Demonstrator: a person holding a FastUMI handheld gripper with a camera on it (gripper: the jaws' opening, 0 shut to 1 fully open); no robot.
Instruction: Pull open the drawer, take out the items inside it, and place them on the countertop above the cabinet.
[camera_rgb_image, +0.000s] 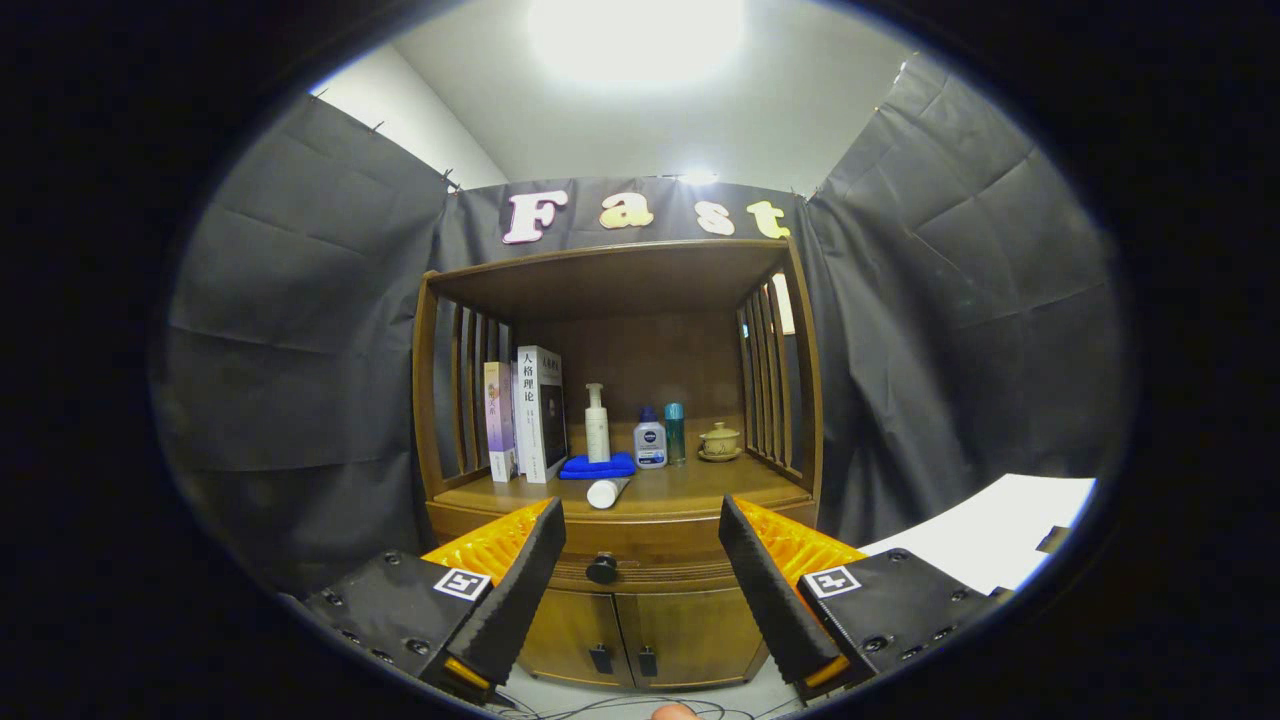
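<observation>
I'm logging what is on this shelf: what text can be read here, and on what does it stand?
"人格理论": on the spine of the white book.
Purple book beside it: too blurred to read.
Pump bottle and small bottle: print too small to read.
Gripper, open, fingers either side of the drawer knob: no words.

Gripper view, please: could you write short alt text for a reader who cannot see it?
The open gripper faces a wooden cabinet, its fingers either side of the shut drawer's dark knob but apart from it. On the countertop above stand books, bottles, a blue cloth, a lying white tube and a lidded cup.
</observation>
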